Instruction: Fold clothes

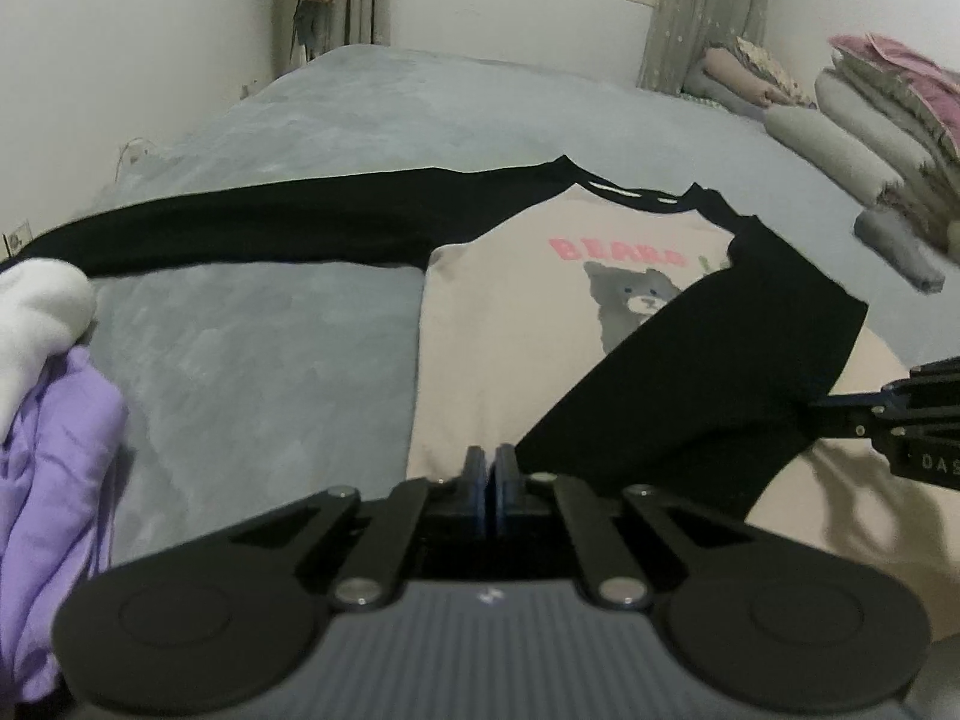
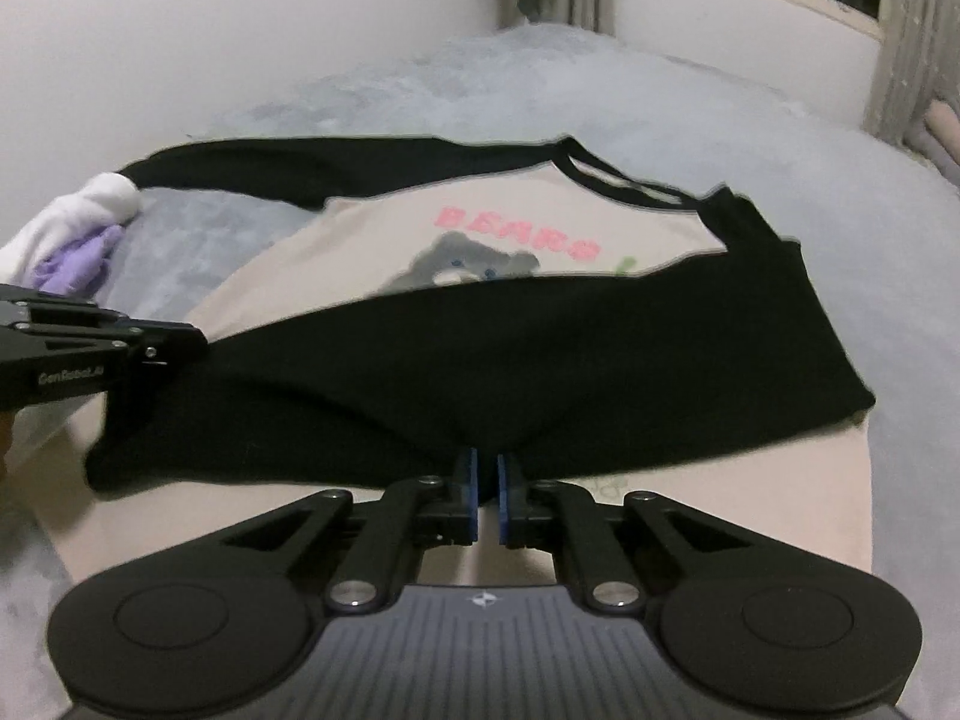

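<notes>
A beige shirt [image 1: 498, 360] with black sleeves and a grey bear print lies flat on the grey bed [image 1: 252, 354]. Its right black sleeve [image 1: 690, 372] is folded across the chest; the left sleeve [image 1: 240, 228] stretches out to the left. My left gripper [image 1: 492, 468] is shut at the shirt's lower hem, with no cloth seen between the pads. My right gripper [image 2: 486, 474] is nearly shut at the edge of the folded sleeve [image 2: 540, 360]; I cannot tell whether it pinches cloth. Each gripper shows at the side of the other's view.
A purple and white heap of clothes [image 1: 48, 420] lies at the left edge of the bed. Stacks of folded bedding [image 1: 870, 120] sit at the far right. Wall, window and curtains stand behind the bed.
</notes>
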Motion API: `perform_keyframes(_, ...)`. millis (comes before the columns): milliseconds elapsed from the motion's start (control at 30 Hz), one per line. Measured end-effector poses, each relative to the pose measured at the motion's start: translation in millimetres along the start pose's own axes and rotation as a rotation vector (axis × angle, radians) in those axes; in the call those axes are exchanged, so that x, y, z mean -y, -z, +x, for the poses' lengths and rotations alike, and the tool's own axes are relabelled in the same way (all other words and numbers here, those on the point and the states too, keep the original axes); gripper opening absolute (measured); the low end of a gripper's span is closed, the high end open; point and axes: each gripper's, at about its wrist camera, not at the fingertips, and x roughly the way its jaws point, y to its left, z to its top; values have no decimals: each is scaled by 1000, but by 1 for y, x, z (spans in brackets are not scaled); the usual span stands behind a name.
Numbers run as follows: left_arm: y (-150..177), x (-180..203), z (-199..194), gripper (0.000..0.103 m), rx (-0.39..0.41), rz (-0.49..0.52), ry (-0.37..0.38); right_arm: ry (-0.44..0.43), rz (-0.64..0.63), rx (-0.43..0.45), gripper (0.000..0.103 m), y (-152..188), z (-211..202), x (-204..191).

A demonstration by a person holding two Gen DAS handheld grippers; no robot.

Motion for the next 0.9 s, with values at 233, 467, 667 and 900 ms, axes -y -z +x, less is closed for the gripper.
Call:
perform_keyframes(233, -1, 0, -2, 2, 4, -8, -3, -40, 9, -17, 4, 0, -7, 12)
perform_keyframes(467, 0, 1, -3, 1, -4, -14, -10, -29, 126, 59, 7, -1, -17, 38)
perform_keyframes(667, 2, -1, 0, 1, -22, -10, -50, 113, 225, 100, 18, -1, -13, 64)
perform_keyframes(900, 1, 0, -2, 1, -14, -10, -20, 150, 220, 184, 41, -13, -15, 88)
